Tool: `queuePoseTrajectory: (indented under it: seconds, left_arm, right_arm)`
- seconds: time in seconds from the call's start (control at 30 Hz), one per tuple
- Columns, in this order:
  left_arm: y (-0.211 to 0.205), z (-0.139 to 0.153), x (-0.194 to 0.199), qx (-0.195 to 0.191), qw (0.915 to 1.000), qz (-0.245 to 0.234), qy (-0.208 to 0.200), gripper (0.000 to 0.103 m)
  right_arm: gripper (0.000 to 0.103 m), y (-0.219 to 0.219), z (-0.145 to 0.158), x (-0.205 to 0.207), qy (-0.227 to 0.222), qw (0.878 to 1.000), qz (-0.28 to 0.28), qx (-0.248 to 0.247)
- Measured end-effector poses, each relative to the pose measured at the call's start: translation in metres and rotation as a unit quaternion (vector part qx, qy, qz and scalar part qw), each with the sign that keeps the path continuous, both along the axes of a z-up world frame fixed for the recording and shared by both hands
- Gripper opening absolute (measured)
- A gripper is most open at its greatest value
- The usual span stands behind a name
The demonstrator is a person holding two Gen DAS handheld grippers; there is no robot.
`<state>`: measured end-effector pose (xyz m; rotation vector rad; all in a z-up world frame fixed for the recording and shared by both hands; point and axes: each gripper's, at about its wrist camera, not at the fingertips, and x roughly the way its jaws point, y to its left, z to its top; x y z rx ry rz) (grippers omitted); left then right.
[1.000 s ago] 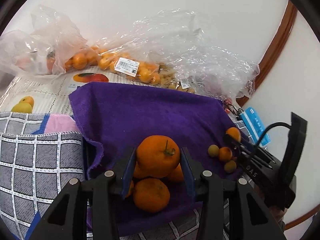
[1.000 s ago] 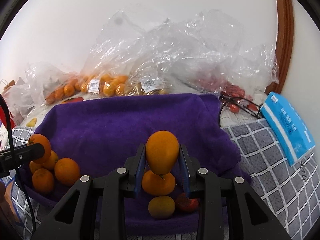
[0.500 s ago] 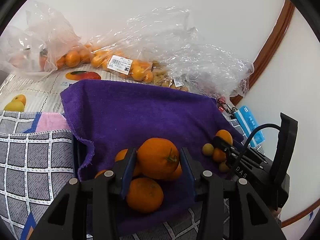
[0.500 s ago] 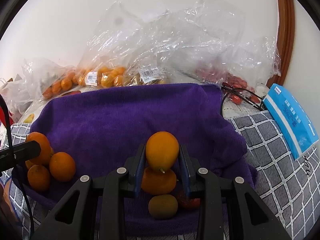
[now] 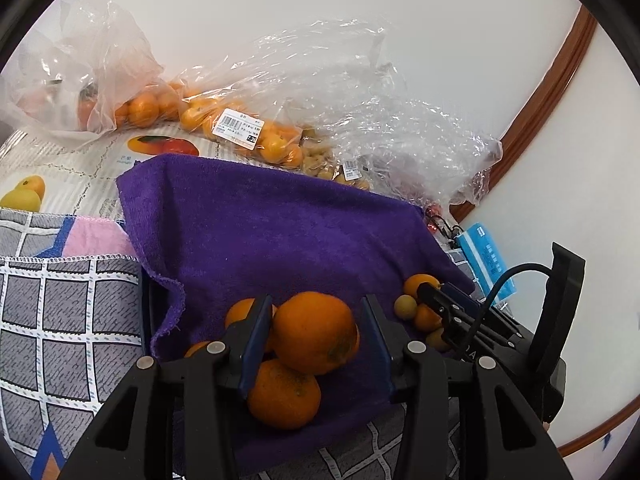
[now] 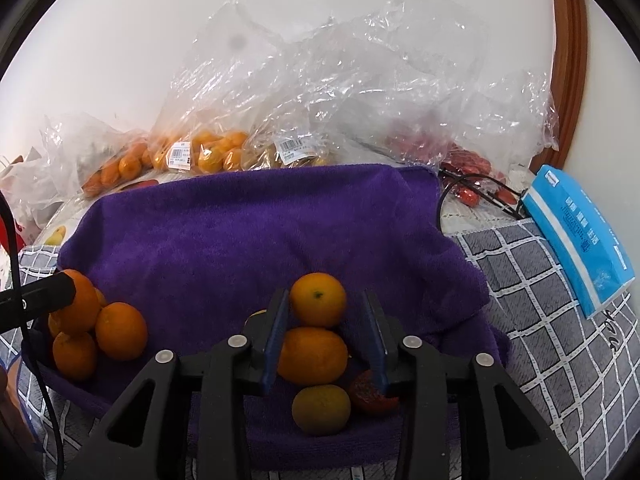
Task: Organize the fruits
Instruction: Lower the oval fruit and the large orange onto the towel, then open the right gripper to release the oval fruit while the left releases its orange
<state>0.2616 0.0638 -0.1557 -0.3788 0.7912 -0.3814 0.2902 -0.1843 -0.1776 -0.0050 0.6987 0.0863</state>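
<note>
The left gripper (image 5: 314,338) hangs over the near left part of a purple terry towel (image 5: 280,236) spread on a tabletop covered by a grey checked cloth (image 5: 60,312). Its jaws have just been opening: a large round orange (image 5: 314,332) sits between the blue pads, close against the left pad, with a clear gap to the right one, so it is no longer clamped. That orange rests on top of a small heap, with another orange (image 5: 284,394) directly below it and more behind the left finger.

The right gripper (image 6: 324,338) hangs over the near right part of the same towel. Its jaws have likewise just been opening, and they stand apart around a smaller smooth orange fruit (image 6: 318,300), which sits on a broader orange fruit (image 6: 312,356); neither pad presses on the top fruit. Nearer the camera lie a dull greenish-orange fruit (image 6: 321,409) and, touching it on the right, a dark red fruit (image 6: 370,398).

Along the far edge of the tabletop, against a white wall, lie crumpled clear plastic bags (image 6: 360,100) holding oranges (image 6: 212,152), pale yellowish fruit and small red fruit (image 6: 464,160), some with white barcode labels (image 5: 238,128). A blue flat packet (image 6: 576,236) lies on the checked cloth at the right edge. Under the bags, at the far left corner, is a printed sheet with pictures of fruit (image 5: 80,168).
</note>
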Motion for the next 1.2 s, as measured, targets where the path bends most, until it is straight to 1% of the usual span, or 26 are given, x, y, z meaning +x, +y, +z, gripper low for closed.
queuePoseTrajectory:
  seconds: [0.17,0.27,0.3,0.37,0.43,0.5,0.63,0.73,0.77,0.83,0.87,0.93,1.0,1.13,1.2]
  left_arm:
    - [-0.006,0.002,-0.003,0.015,0.9998,-0.005,-0.009,0.05]
    - [-0.006,0.004,-0.004,0.014,0.9998,-0.003,-0.015,0.056]
    - [-0.005,0.005,-0.004,0.012,0.9998,-0.001,-0.017,0.058]
    - [-0.003,0.006,-0.005,0.011,0.9997,0.002,-0.022,0.059]
    - [-0.002,0.007,-0.005,0.016,0.9996,0.005,-0.025,0.06]
    - [-0.002,0.008,-0.006,0.018,0.9995,0.006,-0.027,0.062]
    - [-0.002,0.011,-0.007,0.023,0.9992,0.013,-0.031,0.066]
    - [-0.001,0.012,-0.006,0.027,0.9989,0.025,-0.031,0.069]
    - [-0.001,0.012,-0.005,0.032,0.9986,0.031,-0.029,0.069]
    - [-0.001,0.012,-0.004,0.045,0.9979,0.039,-0.025,0.071]
    - [-0.001,0.013,-0.003,0.055,0.9973,0.044,-0.019,0.071]
    - [-0.001,0.018,-0.003,0.061,0.9971,0.044,-0.014,0.072]
    - [0.0,0.024,-0.004,0.061,0.997,0.045,-0.015,0.076]
    - [-0.004,0.041,-0.012,0.093,0.9941,0.054,-0.012,0.078]
    - [-0.006,0.048,-0.018,0.098,0.9936,0.055,-0.007,0.079]
  right_arm:
    - [0.045,-0.002,0.003,-0.001,-0.006,1.0,-0.003,-0.005]
    - [0.049,-0.006,0.007,-0.004,-0.014,1.0,-0.008,0.002]
    - [0.051,-0.008,0.008,-0.005,-0.018,1.0,-0.011,0.005]
    - [0.053,-0.012,0.012,-0.007,-0.025,0.999,-0.017,0.016]
    - [0.055,-0.015,0.015,-0.008,-0.03,0.999,-0.018,0.027]
    - [0.059,-0.018,0.017,-0.008,-0.033,0.999,-0.02,0.035]
    - [0.061,-0.019,0.017,-0.007,-0.023,0.999,-0.019,0.046]
    - [0.061,-0.016,0.015,-0.004,-0.009,0.999,-0.014,0.043]
    - [0.061,-0.015,0.015,-0.004,-0.005,0.999,-0.013,0.043]
    - [0.065,-0.014,0.014,-0.003,0.001,0.999,-0.009,0.045]
    - [0.066,-0.013,0.014,-0.002,0.003,0.999,-0.011,0.045]
    - [0.066,-0.011,0.017,-0.003,0.004,0.999,-0.013,0.042]
    - [0.066,-0.009,0.024,-0.004,0.009,0.999,-0.014,0.041]
    - [0.066,-0.008,0.045,-0.014,0.016,0.999,-0.008,0.042]
    - [0.066,-0.007,0.054,-0.024,0.015,0.999,-0.011,0.037]
